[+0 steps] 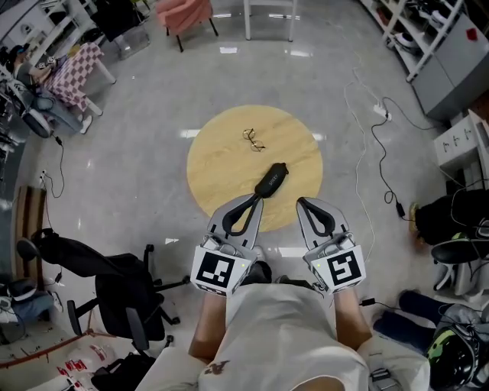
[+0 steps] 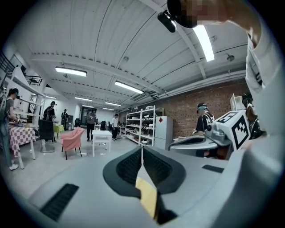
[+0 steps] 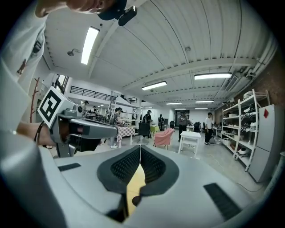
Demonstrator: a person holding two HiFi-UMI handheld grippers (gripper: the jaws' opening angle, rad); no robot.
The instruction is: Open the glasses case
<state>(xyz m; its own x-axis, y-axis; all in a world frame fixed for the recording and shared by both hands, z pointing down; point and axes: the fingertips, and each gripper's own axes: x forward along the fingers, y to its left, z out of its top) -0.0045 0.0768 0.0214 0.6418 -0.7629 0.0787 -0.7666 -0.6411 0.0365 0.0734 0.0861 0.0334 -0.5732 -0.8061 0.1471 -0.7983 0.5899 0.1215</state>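
A black glasses case lies closed on the round wooden table, and a pair of glasses rests further back on the tabletop. My left gripper is shut and empty, its tips just short of the case's near end. The right gripper is also shut and empty, over the table's near edge and to the right of the case. In the left gripper view the jaws meet with only a sliver of table showing between them. The right gripper view shows the same for its jaws. Both grippers point roughly level.
A black office chair stands at the lower left. Cables trail over the floor on the right, beside bags. A pink chair, a white table, shelves and several people fill the room beyond.
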